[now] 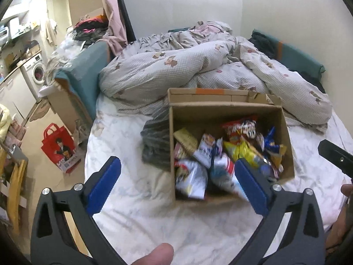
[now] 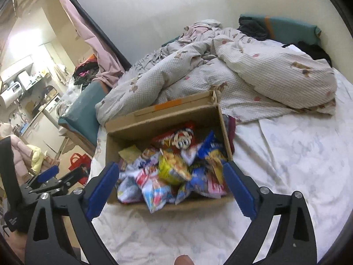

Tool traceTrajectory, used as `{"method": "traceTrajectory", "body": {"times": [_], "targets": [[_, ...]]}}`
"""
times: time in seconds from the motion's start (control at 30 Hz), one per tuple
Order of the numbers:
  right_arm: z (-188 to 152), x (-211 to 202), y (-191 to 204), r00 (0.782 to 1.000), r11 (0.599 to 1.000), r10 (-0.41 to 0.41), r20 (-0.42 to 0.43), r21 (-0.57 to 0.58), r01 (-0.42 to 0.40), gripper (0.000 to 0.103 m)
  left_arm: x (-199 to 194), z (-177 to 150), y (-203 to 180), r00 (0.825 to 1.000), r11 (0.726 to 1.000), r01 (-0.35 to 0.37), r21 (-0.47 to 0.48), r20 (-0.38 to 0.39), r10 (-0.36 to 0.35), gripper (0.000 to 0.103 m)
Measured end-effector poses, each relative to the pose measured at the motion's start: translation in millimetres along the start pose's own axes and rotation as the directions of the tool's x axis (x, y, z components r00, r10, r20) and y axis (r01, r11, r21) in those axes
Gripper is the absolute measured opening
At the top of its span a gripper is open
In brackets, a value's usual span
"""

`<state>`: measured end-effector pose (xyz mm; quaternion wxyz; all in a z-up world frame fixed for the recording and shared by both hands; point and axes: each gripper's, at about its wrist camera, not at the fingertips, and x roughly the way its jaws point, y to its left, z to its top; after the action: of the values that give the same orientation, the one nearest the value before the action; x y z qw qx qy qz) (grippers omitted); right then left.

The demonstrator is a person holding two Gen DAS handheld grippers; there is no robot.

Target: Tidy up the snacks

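1. Evidently, the cardboard box (image 2: 167, 119) rests open on the bed (image 2: 286, 154), snack packets (image 2: 174, 170) heaped inside for sorting.
2. Left tongs (image 1: 177, 174) and right tongs (image 2: 171, 176) hover apart, empty, seemingly choosing a packet.

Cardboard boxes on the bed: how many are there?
1. The cardboard box stands open on the white sheet, in front of the crumpled duvet, full of snack packets. Bedding may hide others.

Open cardboard box (image 1: 229, 114) holds jumbled snack packets (image 2: 167, 170).
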<state>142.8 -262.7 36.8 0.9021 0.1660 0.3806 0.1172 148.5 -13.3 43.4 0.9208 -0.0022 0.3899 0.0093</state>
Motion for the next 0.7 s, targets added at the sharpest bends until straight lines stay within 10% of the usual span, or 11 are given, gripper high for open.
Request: {"method": "traceTrajectory", "body": {"times": [0.7], "targets": [[-82,-24,32,0.984,0.975,-0.177,0.007,-0.134,0.177,0.103,-37,-79,18,1.0,1.0,-0.005,-0.029,0.004,0.005,0.102]]}}
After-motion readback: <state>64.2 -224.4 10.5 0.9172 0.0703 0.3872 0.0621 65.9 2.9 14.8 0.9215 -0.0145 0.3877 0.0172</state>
